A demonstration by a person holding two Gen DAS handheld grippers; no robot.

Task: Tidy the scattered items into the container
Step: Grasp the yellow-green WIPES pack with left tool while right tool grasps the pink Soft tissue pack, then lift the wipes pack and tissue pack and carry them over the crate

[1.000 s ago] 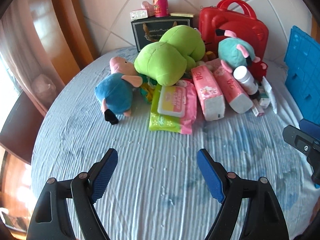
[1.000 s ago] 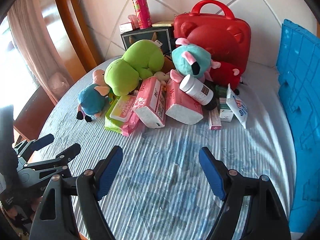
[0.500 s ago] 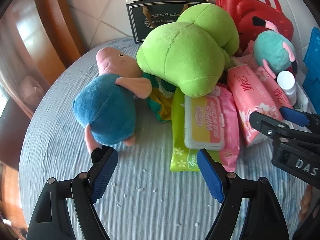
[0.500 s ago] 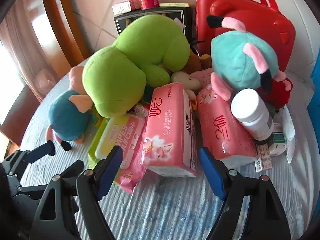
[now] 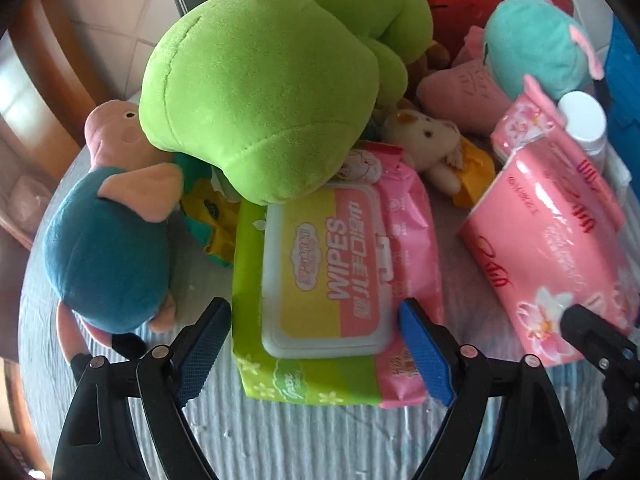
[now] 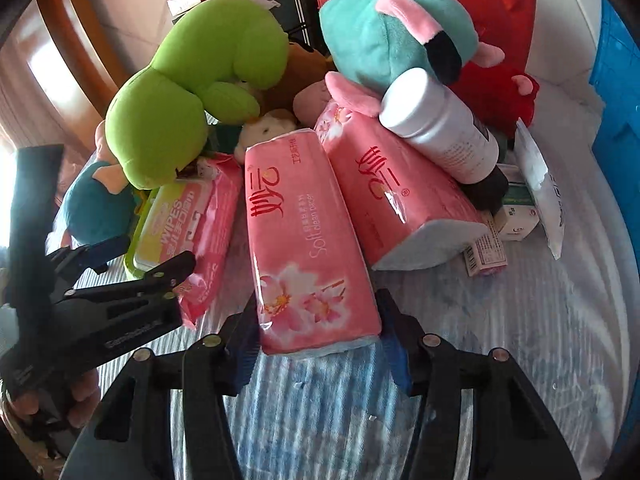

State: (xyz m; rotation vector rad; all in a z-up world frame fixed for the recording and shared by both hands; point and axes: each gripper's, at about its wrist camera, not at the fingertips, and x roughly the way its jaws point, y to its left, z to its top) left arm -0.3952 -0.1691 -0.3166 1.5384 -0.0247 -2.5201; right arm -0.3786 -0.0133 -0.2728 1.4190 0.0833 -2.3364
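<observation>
A green-and-pink wipes pack (image 5: 324, 280) lies flat on the striped cloth, partly under a green plush (image 5: 272, 92). My left gripper (image 5: 316, 348) straddles its near end, jaws opening, pads beside its edges without pressing. It also shows in the right wrist view as the left gripper (image 6: 132, 280). A pink tissue pack (image 6: 308, 260) lies lengthwise between the fingers of my right gripper (image 6: 320, 340). Its jaws are closing and both pads rest against the pack's sides. The blue crate (image 6: 616, 80) stands at the right edge.
A blue pig plush (image 5: 104, 256) lies left of the wipes. A second tissue pack (image 6: 400, 200), a white bottle (image 6: 440, 128), a teal plush (image 6: 392, 36), small boxes and a red case (image 6: 500, 0) crowd behind. The near cloth (image 6: 500, 360) is bare.
Both grippers came forward and down onto the pile. The left jaws widened around the wipes pack. The right jaws narrowed onto the pink tissue pack.
</observation>
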